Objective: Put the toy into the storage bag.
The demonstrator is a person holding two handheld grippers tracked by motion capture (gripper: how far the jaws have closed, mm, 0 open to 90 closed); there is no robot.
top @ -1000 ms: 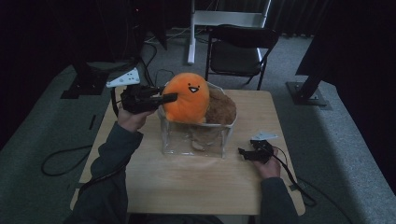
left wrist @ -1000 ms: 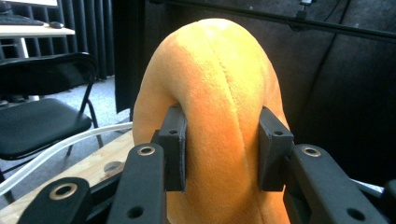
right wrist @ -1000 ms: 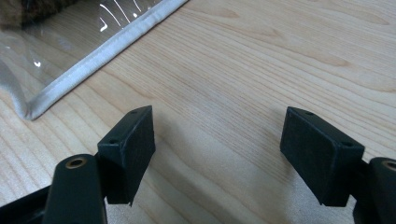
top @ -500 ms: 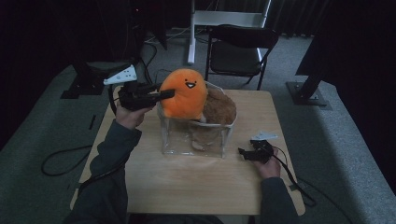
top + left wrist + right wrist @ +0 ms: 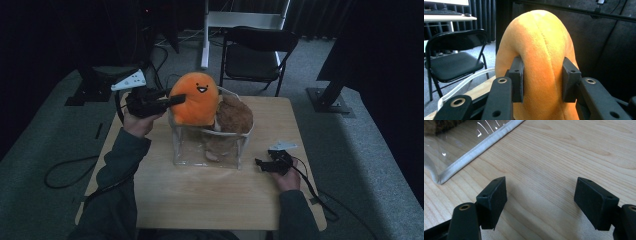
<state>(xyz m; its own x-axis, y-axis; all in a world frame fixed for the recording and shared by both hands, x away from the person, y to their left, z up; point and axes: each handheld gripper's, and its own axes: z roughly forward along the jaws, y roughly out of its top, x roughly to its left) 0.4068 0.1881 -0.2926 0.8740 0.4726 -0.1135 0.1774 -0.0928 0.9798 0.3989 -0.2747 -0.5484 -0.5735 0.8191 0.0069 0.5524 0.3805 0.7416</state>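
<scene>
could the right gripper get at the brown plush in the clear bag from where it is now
Probably yes: the right gripper rests open on the table beside the clear bag, and the brown plush sits exposed at the bag's open top on that side.

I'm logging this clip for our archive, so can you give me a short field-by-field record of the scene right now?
setting: wooden table, black folding chair behind it
container: clear bag with white trim, standing open on the table
held item: orange plush toy with a smiling face, at the bag's opening
left gripper: jaws shut on the orange plush toy, pressing its sides
right gripper: jaws open, nothing between them, low over the table beside the bag
also in bag: brown plush toy
</scene>
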